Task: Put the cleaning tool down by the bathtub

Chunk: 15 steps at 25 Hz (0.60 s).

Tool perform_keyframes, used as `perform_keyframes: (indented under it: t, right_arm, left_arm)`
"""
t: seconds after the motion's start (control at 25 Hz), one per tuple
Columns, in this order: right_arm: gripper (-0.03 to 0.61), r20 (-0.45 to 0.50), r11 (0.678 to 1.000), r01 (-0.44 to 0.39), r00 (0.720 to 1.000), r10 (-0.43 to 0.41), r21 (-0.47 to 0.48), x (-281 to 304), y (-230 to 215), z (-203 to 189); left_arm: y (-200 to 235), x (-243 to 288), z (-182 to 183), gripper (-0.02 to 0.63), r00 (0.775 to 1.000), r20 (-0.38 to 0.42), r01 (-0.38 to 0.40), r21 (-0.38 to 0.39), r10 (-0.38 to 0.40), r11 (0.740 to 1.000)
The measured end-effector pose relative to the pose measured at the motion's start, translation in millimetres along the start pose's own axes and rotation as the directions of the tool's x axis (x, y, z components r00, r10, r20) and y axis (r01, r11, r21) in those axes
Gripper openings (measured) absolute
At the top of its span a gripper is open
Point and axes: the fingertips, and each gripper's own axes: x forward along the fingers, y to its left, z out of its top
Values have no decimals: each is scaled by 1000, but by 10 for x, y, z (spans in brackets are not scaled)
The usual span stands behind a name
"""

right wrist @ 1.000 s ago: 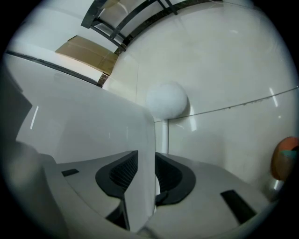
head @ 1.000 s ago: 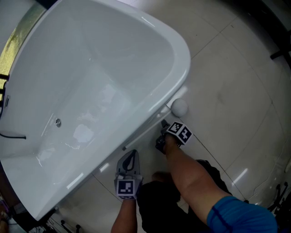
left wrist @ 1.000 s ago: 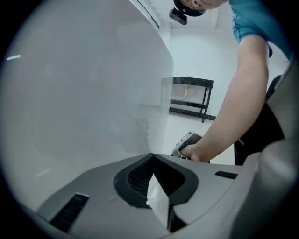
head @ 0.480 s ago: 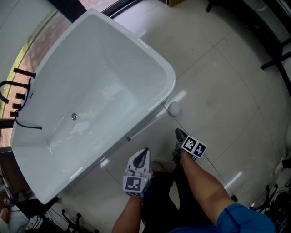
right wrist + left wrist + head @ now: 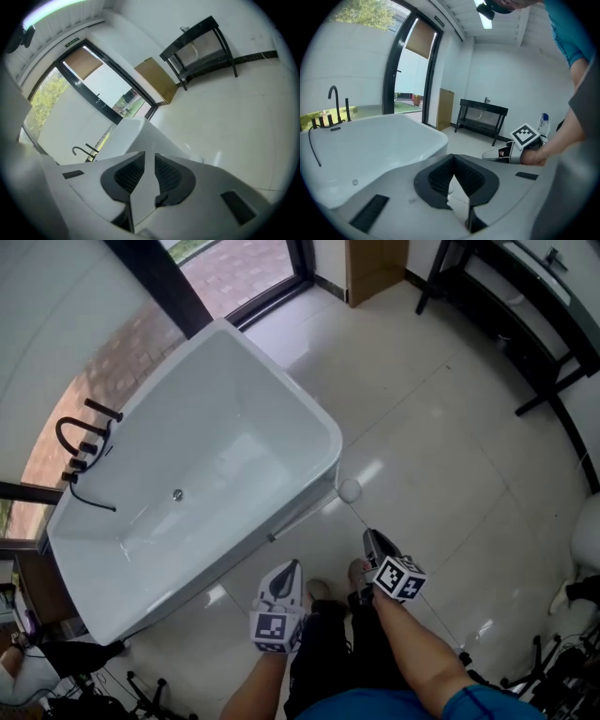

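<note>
The cleaning tool lies on the floor against the white bathtub [image 5: 314, 427]: a round white head [image 5: 349, 489] with a pale handle [image 5: 300, 518] running along the tub's base. My right gripper [image 5: 373, 542] hangs a little below and right of the head, apart from it. Its jaws are closing, a narrow gap is left, and nothing is between them [image 5: 149, 154]. Further left my left gripper [image 5: 287, 576] is shut and empty [image 5: 453, 158]. The left gripper view also shows the right gripper [image 5: 494, 153] and the tub rim [image 5: 417, 129].
A black floor tap [image 5: 82, 442] stands at the tub's far left side. A black console table [image 5: 525, 324] lines the right wall, and a brown box [image 5: 375, 268] stands by the glass door. The person's feet [image 5: 319, 592] are between the grippers. A white fixture [image 5: 591, 540] sits at the right edge.
The head view has risen and drawn back from the tub. My right gripper has pulled away from the tool's head, which stays on the floor. Both grippers now sit lower in the frame.
</note>
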Motion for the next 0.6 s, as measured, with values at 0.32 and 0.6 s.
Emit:
perform_keyframes:
  t: [0.32,0.6]
  right_arm:
    - [48,86,964,-150,981,172,-219,-948,1035,912]
    - [39,115,855,-195,953,282,-481,-2021,1738,1305]
  left_arm:
    - [-389,-619,1039,3,996,91,17,26,-19,1000]
    - [-931,-1044,1812,3,975,203,79,80,-94,994]
